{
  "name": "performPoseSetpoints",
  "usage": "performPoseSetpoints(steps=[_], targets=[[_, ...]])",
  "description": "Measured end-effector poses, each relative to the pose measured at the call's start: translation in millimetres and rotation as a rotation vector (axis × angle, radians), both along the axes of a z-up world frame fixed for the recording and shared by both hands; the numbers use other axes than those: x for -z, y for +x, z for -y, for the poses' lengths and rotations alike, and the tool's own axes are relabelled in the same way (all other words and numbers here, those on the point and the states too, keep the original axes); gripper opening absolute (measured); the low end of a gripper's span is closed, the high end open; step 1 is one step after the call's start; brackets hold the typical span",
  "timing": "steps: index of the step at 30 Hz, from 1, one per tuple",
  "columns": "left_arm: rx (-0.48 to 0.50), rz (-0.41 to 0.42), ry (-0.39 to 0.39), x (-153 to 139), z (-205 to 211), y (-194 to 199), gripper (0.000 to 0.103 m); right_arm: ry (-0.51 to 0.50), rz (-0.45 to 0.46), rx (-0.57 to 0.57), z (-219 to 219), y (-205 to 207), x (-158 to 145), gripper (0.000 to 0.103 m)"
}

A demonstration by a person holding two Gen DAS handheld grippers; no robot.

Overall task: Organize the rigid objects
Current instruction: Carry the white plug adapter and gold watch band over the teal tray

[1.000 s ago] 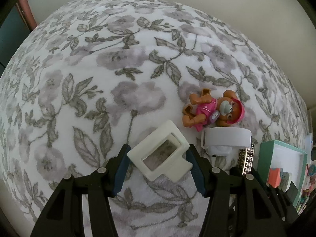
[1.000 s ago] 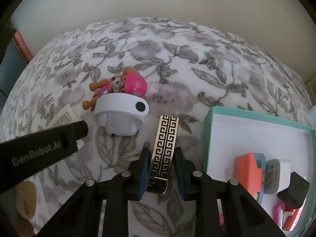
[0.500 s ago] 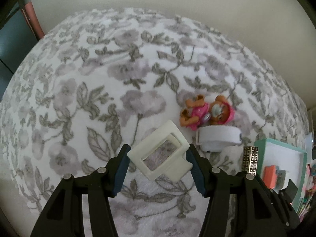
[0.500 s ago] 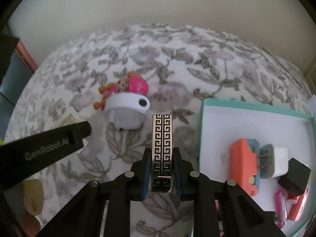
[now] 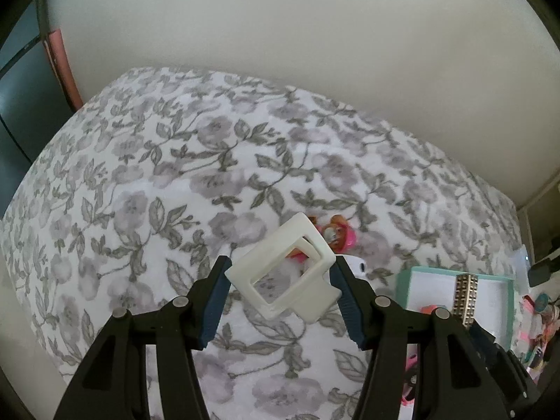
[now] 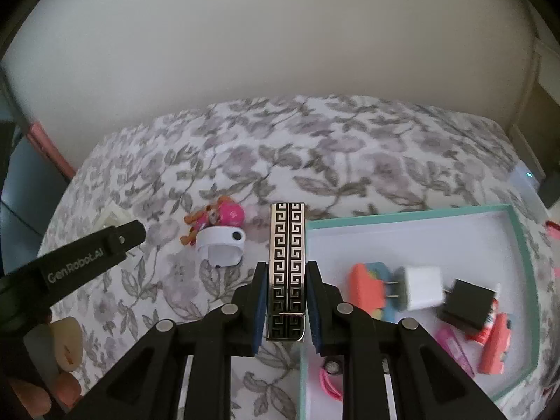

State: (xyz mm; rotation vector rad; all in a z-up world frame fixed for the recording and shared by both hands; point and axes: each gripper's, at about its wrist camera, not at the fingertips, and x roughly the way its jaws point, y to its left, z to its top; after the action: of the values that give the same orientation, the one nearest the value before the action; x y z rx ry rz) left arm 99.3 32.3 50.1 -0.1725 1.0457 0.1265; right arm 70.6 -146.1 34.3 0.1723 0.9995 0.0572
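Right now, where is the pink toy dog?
In the right wrist view the pink toy dog lies on the floral blanket, left of centre, just behind the white band and left of the teal box.

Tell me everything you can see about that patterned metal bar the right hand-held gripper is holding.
The patterned bar is a slim, flat rectangular piece, apparently shiny metal, covered in a black Greek-key pattern on silver. A thin seam crosses it near its lower end. The right hand-held gripper is shut on that lower part, blue pads against both long edges, and the bar sticks out forward along the fingers. It hangs clear above the floral blanket, beside the teal-rimmed box. Only the pads touch it.
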Motion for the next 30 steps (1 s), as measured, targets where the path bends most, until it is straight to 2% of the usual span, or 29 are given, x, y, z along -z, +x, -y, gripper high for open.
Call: performPoseSetpoints(steps=[7,14,20,30], targets=[[0.047,0.037,0.011,-15,23,-9,0.059,-0.023,0.014,0.063,31,-15,-14,0.022],[0.165,0.065,0.000,-27,70,-21,0.060,-0.031,-0.023,0.134,66,-25,-13,0.022],[0.282,0.045,-0.070,-26,110,-29,0.060,-0.018,-0.060,0.189,96,-33,-5,0.022],[0.409,-0.005,-0.100,-18,158,-45,0.060,-0.022,-0.113,0.321,149,-47,7,0.022]])
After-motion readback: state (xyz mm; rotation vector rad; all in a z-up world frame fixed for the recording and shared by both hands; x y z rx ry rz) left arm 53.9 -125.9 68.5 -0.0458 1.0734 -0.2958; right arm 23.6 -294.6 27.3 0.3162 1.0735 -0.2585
